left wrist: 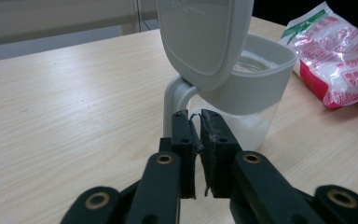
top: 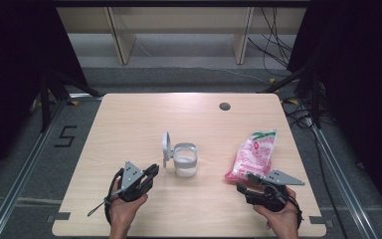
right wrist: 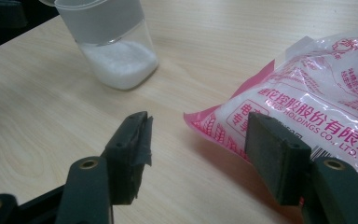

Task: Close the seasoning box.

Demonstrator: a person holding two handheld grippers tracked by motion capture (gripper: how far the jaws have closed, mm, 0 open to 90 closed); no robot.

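A clear plastic container (top: 185,160) holding white granules stands mid-table, its grey hinged lid (top: 166,147) flipped up on the left side. My left gripper (top: 153,172) sits just left of it, jaws shut with nothing between them; in the left gripper view the tips (left wrist: 195,116) are close before the lid hinge and the container (left wrist: 261,93). A pink and white bag (top: 254,154) of granules lies to the right. My right gripper (top: 246,181) is at the bag's near end, open. In the right gripper view the bag's corner (right wrist: 321,93) reaches in between the spread jaws (right wrist: 200,130), untouched.
A small grey grommet (top: 224,106) sits in the tabletop (top: 129,119) near the far edge. Beyond the table are wooden shelf legs and cables on the floor. Bare wood lies to the left and far side of the container.
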